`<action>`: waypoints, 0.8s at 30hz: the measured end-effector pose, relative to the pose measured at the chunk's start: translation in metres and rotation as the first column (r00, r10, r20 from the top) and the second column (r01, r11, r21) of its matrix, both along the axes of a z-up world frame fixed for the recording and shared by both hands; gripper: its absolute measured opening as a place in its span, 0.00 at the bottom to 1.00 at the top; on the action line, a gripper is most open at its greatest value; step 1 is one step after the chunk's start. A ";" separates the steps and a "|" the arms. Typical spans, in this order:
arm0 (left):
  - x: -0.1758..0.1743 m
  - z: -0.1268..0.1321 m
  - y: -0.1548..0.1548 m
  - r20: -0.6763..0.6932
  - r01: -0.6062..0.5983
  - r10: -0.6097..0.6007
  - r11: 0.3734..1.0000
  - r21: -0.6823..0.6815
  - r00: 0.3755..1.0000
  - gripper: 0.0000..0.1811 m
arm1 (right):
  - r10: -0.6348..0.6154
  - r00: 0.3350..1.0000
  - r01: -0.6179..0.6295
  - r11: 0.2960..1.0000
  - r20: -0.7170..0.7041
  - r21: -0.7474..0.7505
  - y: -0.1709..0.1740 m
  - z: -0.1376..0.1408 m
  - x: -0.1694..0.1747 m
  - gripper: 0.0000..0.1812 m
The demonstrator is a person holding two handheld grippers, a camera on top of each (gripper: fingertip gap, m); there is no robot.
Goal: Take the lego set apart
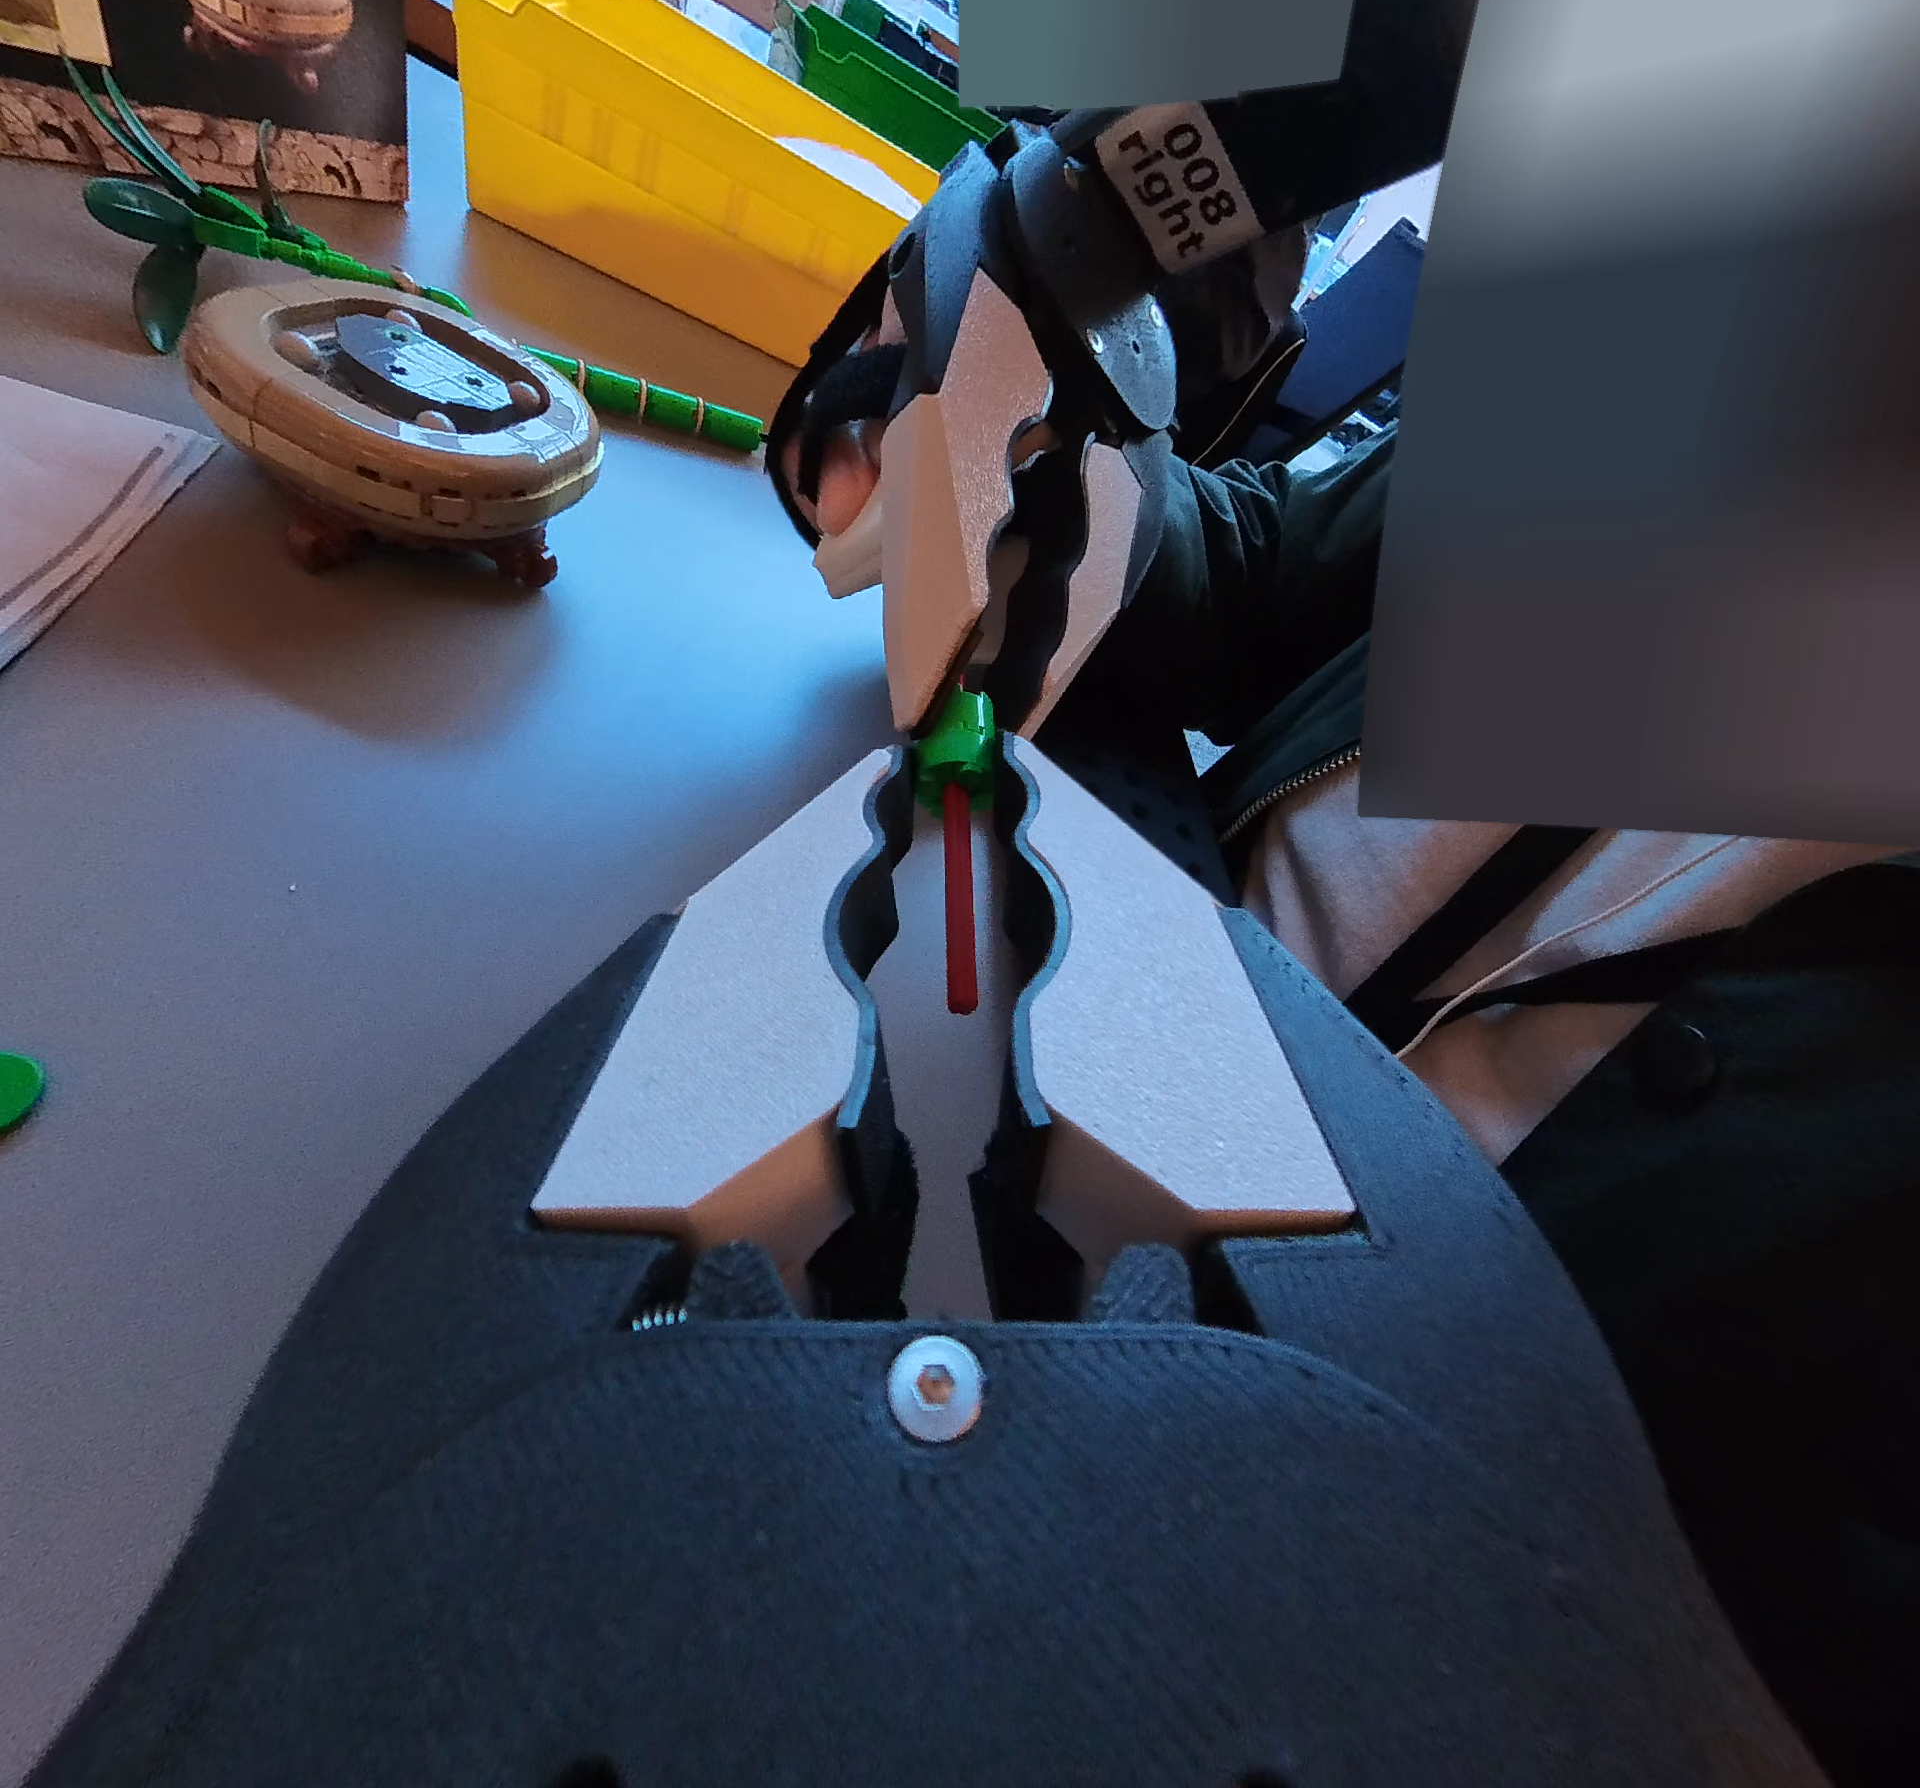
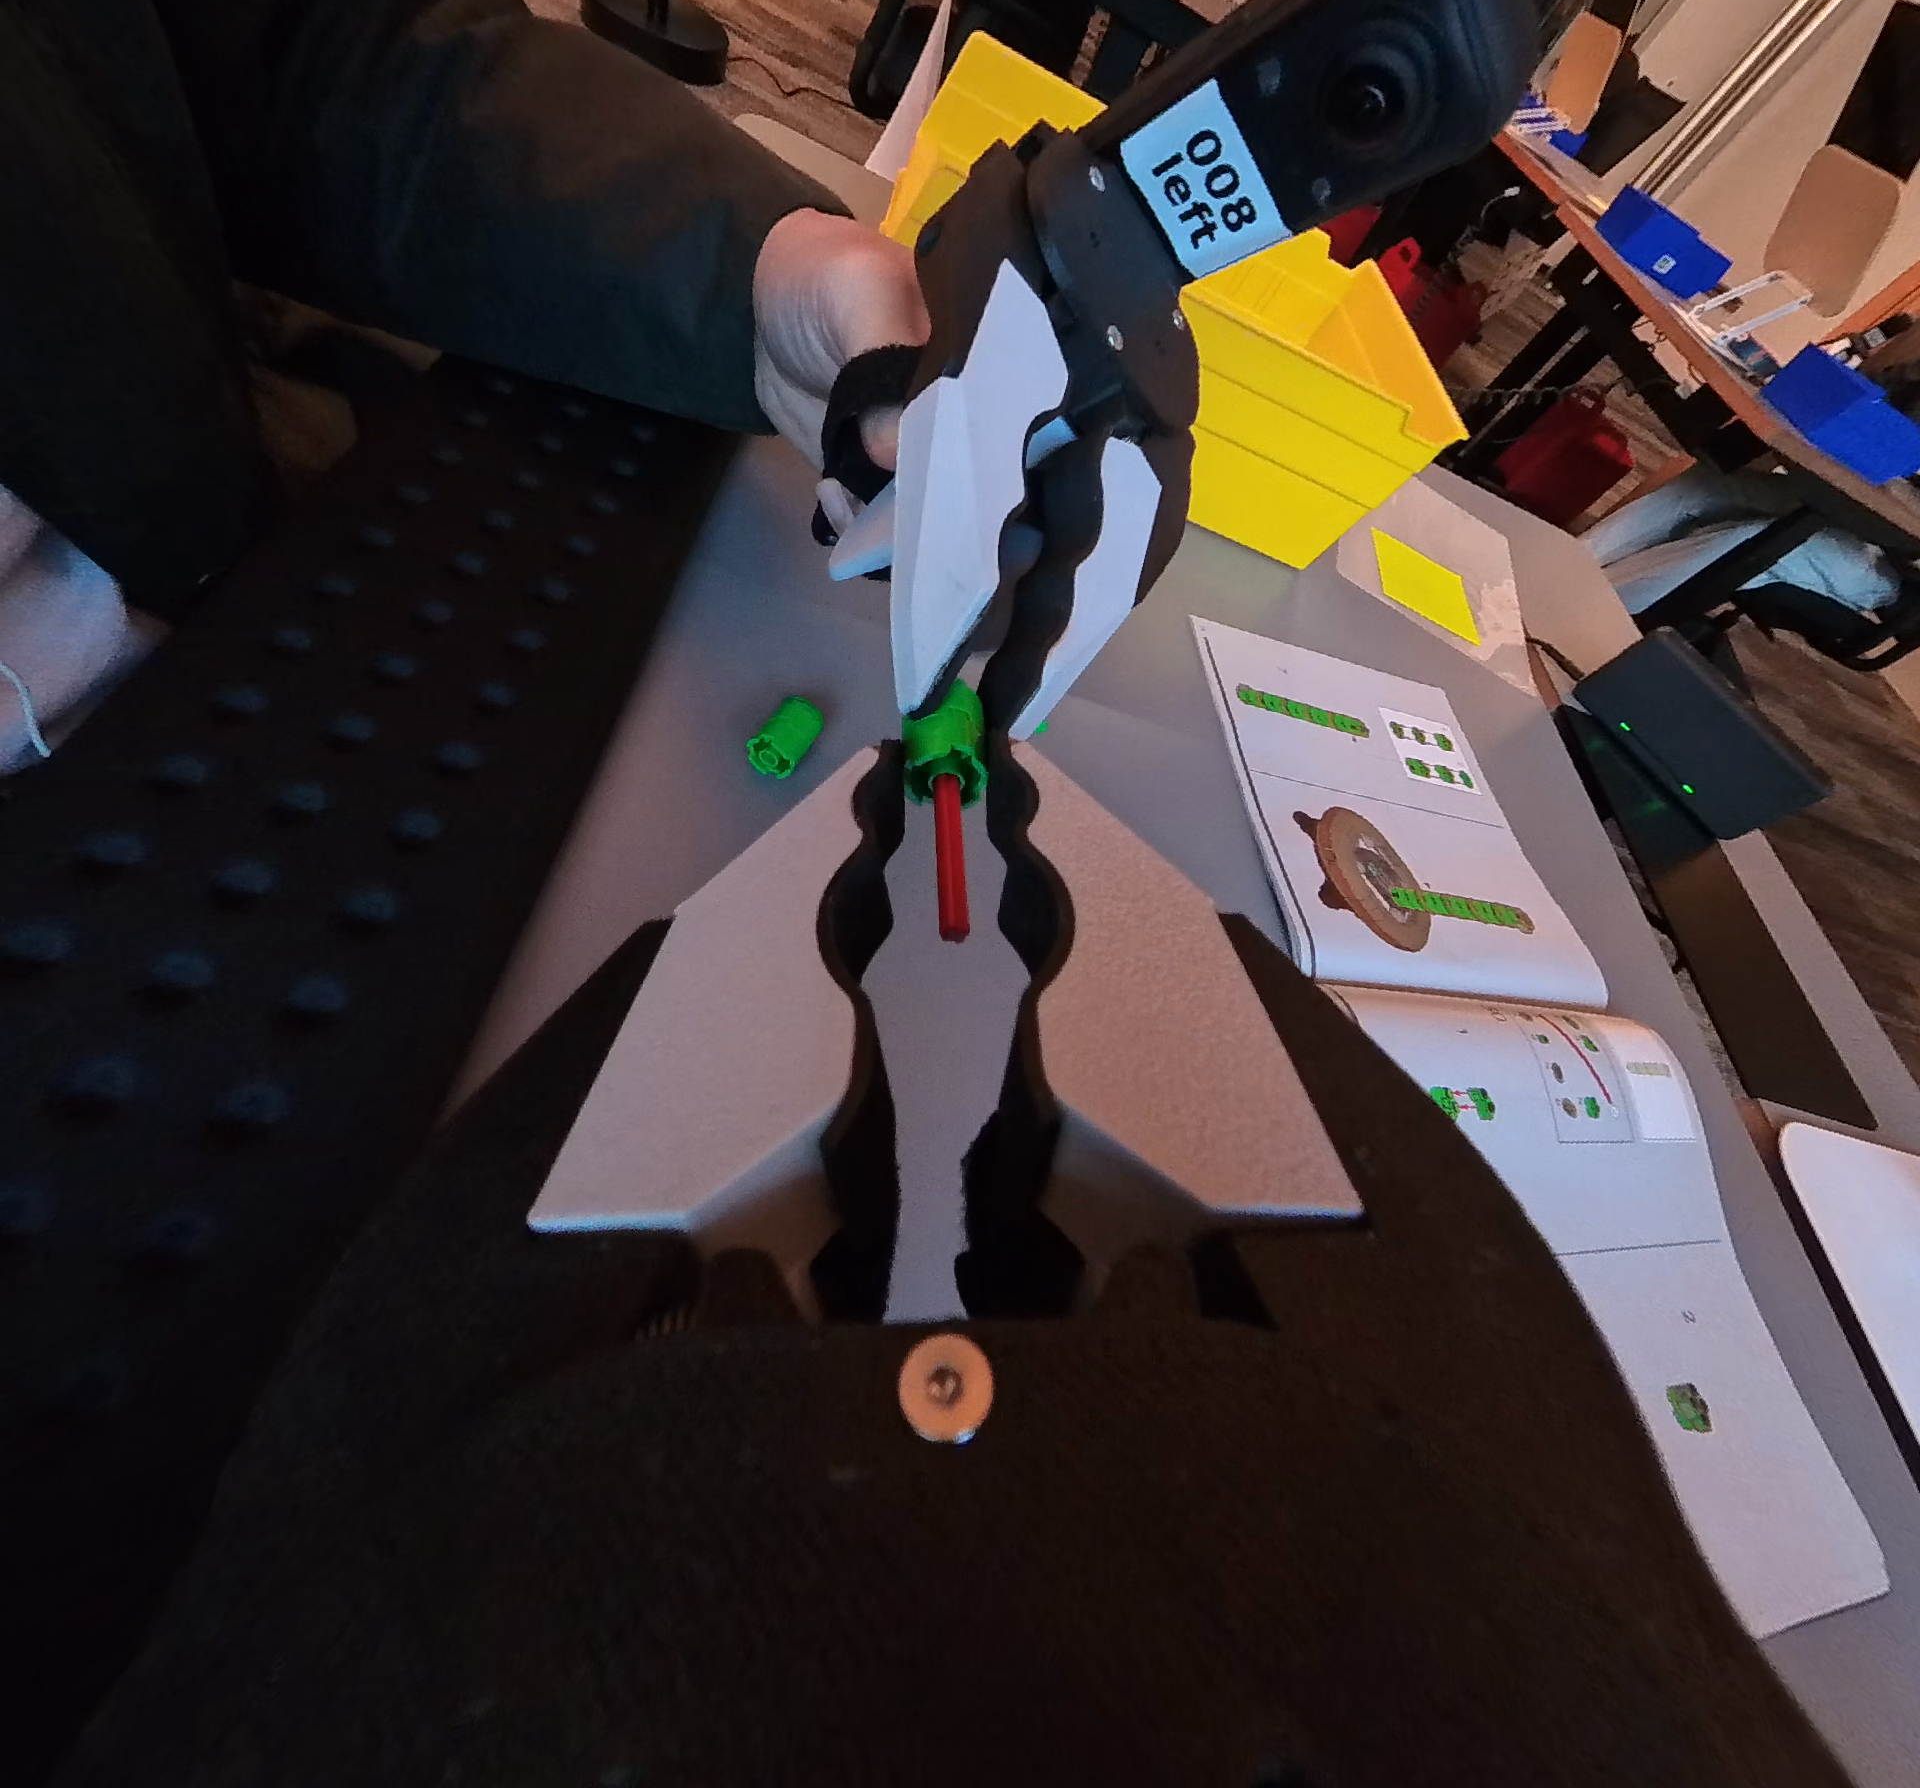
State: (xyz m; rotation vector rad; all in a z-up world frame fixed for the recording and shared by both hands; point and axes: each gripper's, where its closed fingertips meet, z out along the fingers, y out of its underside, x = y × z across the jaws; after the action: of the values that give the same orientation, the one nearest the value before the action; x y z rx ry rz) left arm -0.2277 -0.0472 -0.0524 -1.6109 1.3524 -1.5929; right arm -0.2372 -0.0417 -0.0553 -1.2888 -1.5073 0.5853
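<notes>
Progress check, largest items first. I see the bench carrying a yellow bin, an open instruction booklet and the tan oval pot base of the lego set, standing upright on its brown feet and not yet broken down. Its top is bare; no stalks stand in it.

Behind the base lies a long green stalk, segments joined, and a leafy green sprig near the box. These remain to be split. One loose green cylinder lies on the bench by itself, so I judge that some pieces are already off.

In hand: a short green cylinder piece on a red axle, held in the air above the bench edge. My left gripper is clamped on the green piece at its tips, the axle lying back between its fingers. My right gripper is clamped on the same piece from the opposite side, tip to tip.

I judge the task well under halfway.
</notes>
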 end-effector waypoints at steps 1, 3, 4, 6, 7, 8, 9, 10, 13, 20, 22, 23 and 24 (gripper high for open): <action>0.000 0.000 0.000 0.001 0.000 0.000 1.000 -0.003 1.000 0.07 | 0.000 1.000 0.000 1.000 0.000 0.006 0.000 0.000 0.000 0.09; 0.000 0.000 -0.001 0.001 0.003 -0.003 1.000 -0.001 1.000 0.07 | 0.002 1.000 -0.002 1.000 0.000 0.002 -0.001 0.000 0.000 0.09; 0.000 0.000 0.000 0.000 0.002 -0.002 1.000 -0.001 1.000 0.07 | 0.002 1.000 -0.002 1.000 0.003 0.005 0.000 0.000 0.001 0.09; -0.001 0.000 -0.001 -0.001 0.003 -0.003 1.000 -0.002 1.000 0.07 | 0.003 1.000 -0.003 1.000 0.010 0.008 -0.001 0.000 0.001 0.09; -0.001 0.000 -0.001 -0.001 0.003 -0.003 1.000 0.000 1.000 0.07 | 0.004 1.000 -0.004 1.000 0.011 0.008 -0.001 0.000 0.001 0.09; -0.001 0.000 -0.001 -0.004 0.005 -0.005 1.000 0.000 1.000 0.07 | 0.006 1.000 -0.006 1.000 0.012 0.006 -0.001 0.000 0.001 0.09; -0.002 -0.001 0.000 -0.014 -0.001 0.001 1.000 0.003 1.000 0.07 | 0.000 1.000 0.000 1.000 0.028 0.012 0.000 -0.001 0.003 0.09; -0.008 -0.002 0.008 -0.017 -0.033 0.033 0.999 0.006 0.999 0.08 | -0.037 0.999 0.036 0.999 0.039 0.028 0.007 -0.001 0.012 0.09; -0.023 0.013 0.017 0.059 -0.042 0.045 0.998 -0.041 0.997 0.07 | -0.027 0.998 0.026 1.000 -0.049 -0.014 0.010 0.018 0.022 0.08; -0.021 -0.007 0.013 -0.036 -0.004 0.003 1.000 -0.017 0.999 0.07 | 0.005 0.999 -0.004 1.000 0.045 -0.024 0.008 -0.003 0.024 0.09; -0.019 -0.011 0.010 -0.056 0.006 -0.006 1.000 0.005 0.998 0.08 | 0.009 0.996 -0.008 1.000 0.085 -0.021 0.006 -0.006 0.027 0.09; -0.018 -0.012 0.009 -0.065 0.010 -0.010 1.000 0.005 0.998 0.08 | 0.010 0.995 -0.008 1.000 0.103 -0.024 0.005 -0.008 0.028 0.09; -0.018 -0.013 0.007 -0.076 0.019 -0.019 1.000 0.002 0.997 0.08 | 0.015 0.993 -0.011 0.999 0.117 -0.030 0.003 -0.009 0.029 0.09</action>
State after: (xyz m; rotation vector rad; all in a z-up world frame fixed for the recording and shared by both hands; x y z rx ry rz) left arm -0.2460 -0.0401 -0.0656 -1.6769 1.4118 -1.5547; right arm -0.2083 -0.0386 -0.0645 -1.3567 -1.6091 0.5501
